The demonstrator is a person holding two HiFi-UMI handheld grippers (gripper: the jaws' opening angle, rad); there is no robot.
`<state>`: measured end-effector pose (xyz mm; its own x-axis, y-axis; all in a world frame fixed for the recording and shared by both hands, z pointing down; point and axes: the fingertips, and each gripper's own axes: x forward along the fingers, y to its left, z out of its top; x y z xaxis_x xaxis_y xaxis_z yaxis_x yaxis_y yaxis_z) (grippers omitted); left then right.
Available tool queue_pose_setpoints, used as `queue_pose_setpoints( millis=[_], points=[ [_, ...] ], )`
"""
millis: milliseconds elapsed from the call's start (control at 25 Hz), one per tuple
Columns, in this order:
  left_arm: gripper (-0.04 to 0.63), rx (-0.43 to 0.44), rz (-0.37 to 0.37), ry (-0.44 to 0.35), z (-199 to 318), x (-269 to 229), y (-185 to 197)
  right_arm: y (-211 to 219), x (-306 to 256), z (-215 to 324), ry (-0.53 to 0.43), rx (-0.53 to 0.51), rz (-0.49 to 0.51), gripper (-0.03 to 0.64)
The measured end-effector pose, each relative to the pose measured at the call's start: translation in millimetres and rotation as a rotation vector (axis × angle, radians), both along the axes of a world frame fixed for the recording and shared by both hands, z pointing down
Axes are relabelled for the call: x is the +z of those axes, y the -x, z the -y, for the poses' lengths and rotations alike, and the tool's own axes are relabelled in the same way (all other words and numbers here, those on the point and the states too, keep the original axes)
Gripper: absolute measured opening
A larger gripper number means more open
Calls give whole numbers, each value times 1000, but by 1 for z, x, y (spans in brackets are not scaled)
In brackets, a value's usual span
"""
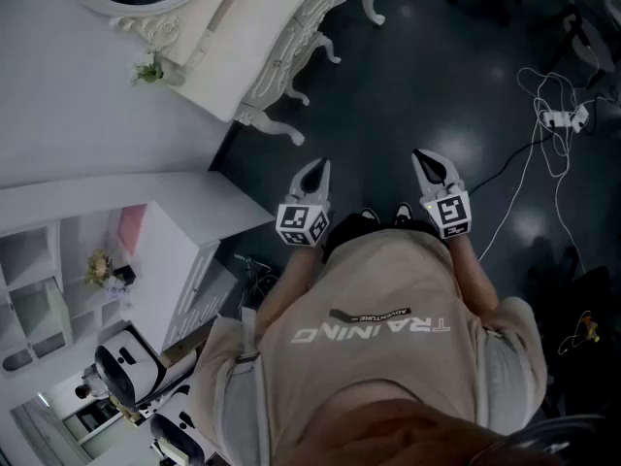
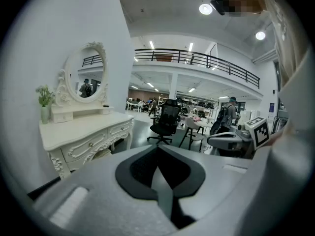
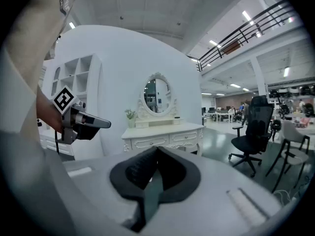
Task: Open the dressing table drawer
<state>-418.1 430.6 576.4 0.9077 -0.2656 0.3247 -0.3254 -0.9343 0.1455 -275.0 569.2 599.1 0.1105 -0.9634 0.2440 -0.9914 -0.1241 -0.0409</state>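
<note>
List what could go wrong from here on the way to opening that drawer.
1. Both the left claw and right claw are shut and away from the dressing table. Its drawer knob is small, so a late opening could knock or miss it.
2. The flower vase stands on that table; a jerky pull might topple it.
3. Loose cables lie on the floor to the person's right; a sidestep could snag them.

Black office chair (image 3: 253, 132), white shelving (image 1: 170, 246) (open compartments), power strip (image 1: 555, 118)
</note>
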Motion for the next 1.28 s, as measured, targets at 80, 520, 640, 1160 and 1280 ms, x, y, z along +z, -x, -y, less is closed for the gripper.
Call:
queue_pose_setpoints(
  millis=[80, 520, 640, 1160, 1280],
  points=[
    [6, 23, -12, 1, 2, -5, 6, 7, -8, 6, -23, 19, 0, 3],
    [6, 84, -89, -93, 35, -38, 62, 57, -70, 36, -51, 78, -108, 3],
    [6, 104, -122, -90, 36, -33, 60, 62, -66, 31, -17, 90, -122, 3],
    [6, 91, -86, -54, 109, -16, -15, -20, -44, 88, -10, 134, -18, 3],
    [6, 70, -73, -26, 128, -20, -52, -62, -53, 111, -51, 126, -15, 3]
  ],
)
